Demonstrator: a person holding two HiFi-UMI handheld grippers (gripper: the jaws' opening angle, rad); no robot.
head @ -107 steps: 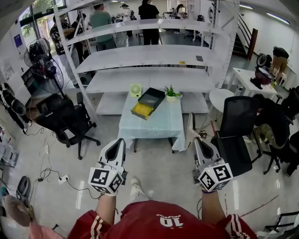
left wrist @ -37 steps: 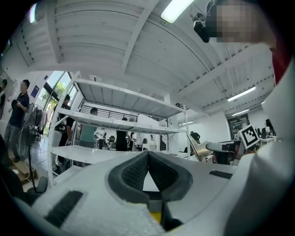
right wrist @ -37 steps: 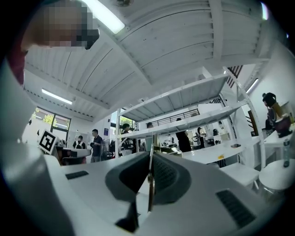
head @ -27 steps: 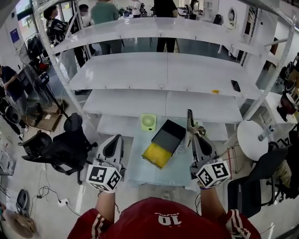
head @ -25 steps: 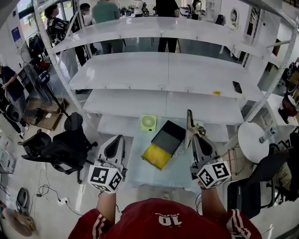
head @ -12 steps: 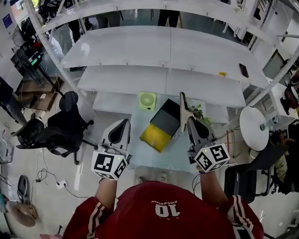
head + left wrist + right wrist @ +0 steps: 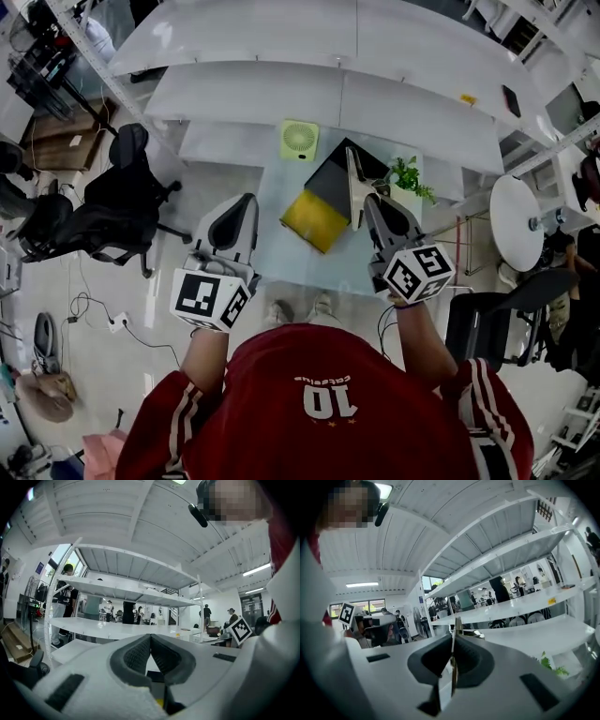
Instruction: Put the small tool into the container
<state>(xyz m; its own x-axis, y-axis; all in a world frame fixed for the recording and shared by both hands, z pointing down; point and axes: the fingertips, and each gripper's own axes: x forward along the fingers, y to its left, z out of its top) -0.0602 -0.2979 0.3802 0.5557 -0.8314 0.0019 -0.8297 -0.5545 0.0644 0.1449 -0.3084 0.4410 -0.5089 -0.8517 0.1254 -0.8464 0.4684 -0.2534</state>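
Left claw [image 7: 246, 202]: we have it clenched, nothing between the jaws, by the bench's [image 7: 281, 258] left edge.
Right claw [image 7: 367, 202]: we grip the tool [image 7: 354, 180], a thin pale strip sticking out past the jaws.
Tool: in the head view it crosses the container's [image 7: 330, 178] right edge, held, not laid inside.
Container: black tray with a yellow end, on the bench, near a fan [image 7: 299, 139] and a plant [image 7: 407, 175].

The small tool [image 7: 353, 173] is too thin to identify, its base buried in the right gripper [image 7: 370, 202]; it covers the container [image 7: 330, 178] at three o'clock.
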